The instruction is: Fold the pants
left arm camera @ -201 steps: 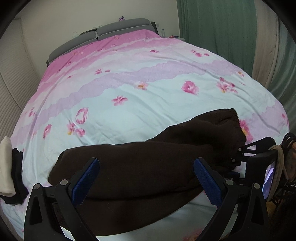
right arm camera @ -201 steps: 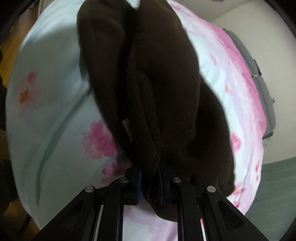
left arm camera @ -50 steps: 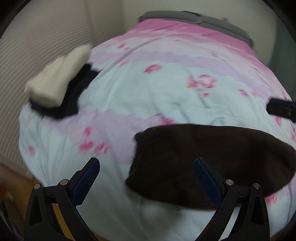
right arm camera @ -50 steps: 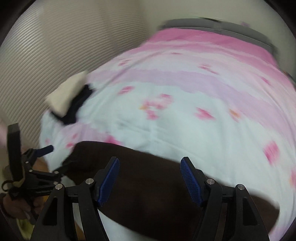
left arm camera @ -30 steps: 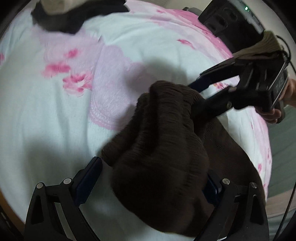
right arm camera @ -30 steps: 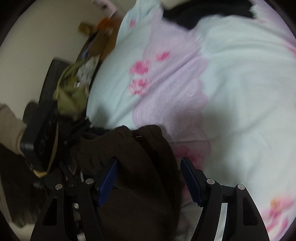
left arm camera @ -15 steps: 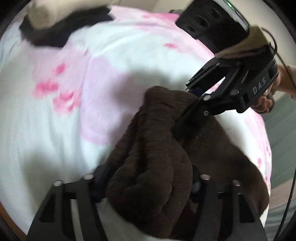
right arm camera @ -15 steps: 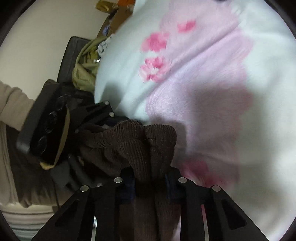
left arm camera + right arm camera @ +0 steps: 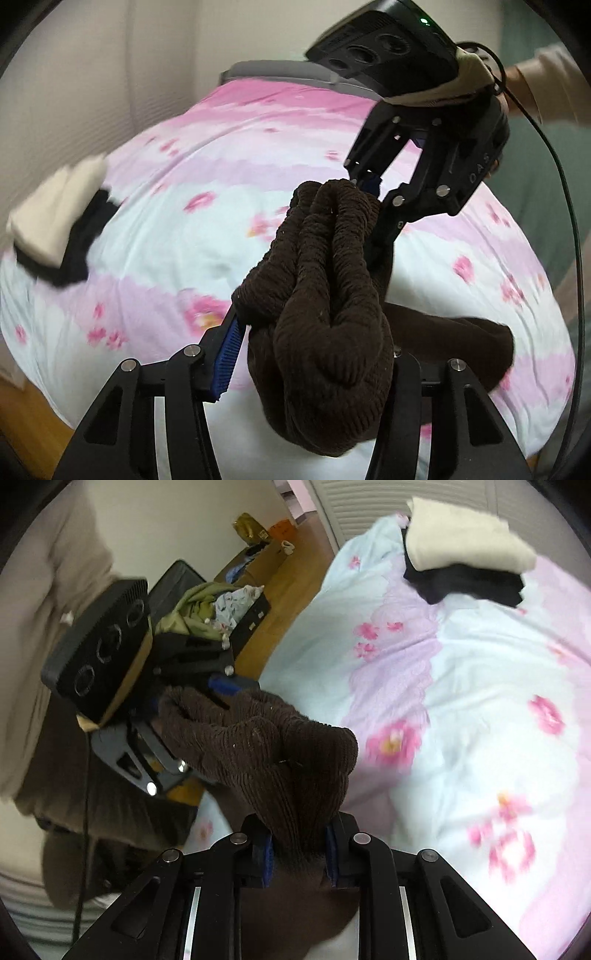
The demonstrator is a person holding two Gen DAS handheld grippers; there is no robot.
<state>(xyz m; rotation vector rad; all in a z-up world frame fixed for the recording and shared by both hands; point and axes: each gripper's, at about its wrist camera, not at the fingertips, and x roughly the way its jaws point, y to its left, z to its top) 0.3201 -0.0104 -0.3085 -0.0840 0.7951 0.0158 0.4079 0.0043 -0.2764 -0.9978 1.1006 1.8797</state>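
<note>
Underneath, floral bedspread (image 9: 147, 236) — folded clothes (image 9: 55, 225), louvered wall (image 9: 354, 506).

Dark brown ribbed pants (image 9: 325, 295); bedspread (image 9: 155, 229) pale blue with pink bands and flowers; blue-padded black fingers (image 9: 225, 354).

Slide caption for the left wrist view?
Both grippers pinch the bunched brown pants above the floral bedspread.

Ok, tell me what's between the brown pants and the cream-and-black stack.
Only bare floral bedspread. The right wrist view shows it clearest: flowered sheet runs from the brown pants to the cream-and-black stack.
</note>
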